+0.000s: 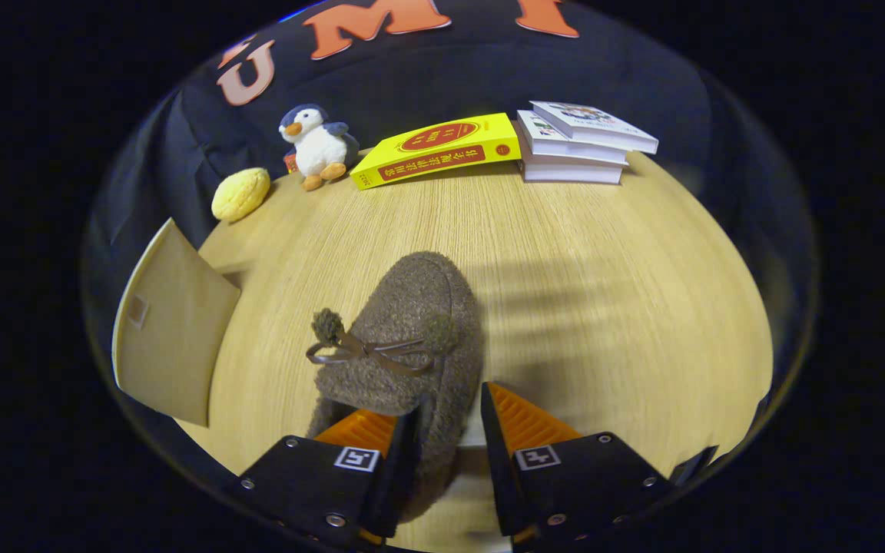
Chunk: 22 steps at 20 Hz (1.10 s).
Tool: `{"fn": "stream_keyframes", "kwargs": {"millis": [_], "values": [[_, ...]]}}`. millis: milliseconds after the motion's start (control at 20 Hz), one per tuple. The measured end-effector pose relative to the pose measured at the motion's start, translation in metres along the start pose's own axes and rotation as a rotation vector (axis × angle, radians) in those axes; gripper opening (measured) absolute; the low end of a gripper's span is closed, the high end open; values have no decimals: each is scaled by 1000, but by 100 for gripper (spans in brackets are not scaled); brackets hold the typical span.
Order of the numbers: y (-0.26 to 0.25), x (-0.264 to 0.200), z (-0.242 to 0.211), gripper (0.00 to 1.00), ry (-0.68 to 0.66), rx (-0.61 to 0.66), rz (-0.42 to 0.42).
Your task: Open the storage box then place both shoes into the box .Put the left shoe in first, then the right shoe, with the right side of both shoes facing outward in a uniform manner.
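The gripper (450, 411) has its two fingers astride the rear of the fuzzy brown shoe (404, 338), one inside the heel opening and the other outside its right wall. That looks like a pinch on the wall alone, though whether both fingers truly press it I cannot tell. The grip suits carrying: the toe points away, bow (369, 351) on top, so the shoe's side can be turned outward later. Its toe seems to hang just above the wooden table (604, 292). To the left stands a pale flap (170, 326) (probably the storage box's opened door). Beyond, along the table's far edge, sit a yellow bun-shaped toy (240, 194), a plush penguin (318, 146), a yellow book (439, 150) and stacked white books (581, 142).
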<state>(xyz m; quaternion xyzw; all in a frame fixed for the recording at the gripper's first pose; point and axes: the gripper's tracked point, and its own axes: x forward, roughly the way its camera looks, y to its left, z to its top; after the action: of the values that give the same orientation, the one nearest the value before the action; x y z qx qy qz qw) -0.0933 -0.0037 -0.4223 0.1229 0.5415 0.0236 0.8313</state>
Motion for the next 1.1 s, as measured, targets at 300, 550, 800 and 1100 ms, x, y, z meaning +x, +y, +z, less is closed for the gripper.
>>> {"fn": "stream_keyframes", "kwargs": {"millis": [300, 550, 800, 1100], "values": [[-6, -3, -1, 10, 30, 92, -68], [22, -44, 22, 7, 9, 129, -51], [81, -86, 49, 7, -3, 116, -32], [195, -114, 66, 7, 8, 36, 88]]}}
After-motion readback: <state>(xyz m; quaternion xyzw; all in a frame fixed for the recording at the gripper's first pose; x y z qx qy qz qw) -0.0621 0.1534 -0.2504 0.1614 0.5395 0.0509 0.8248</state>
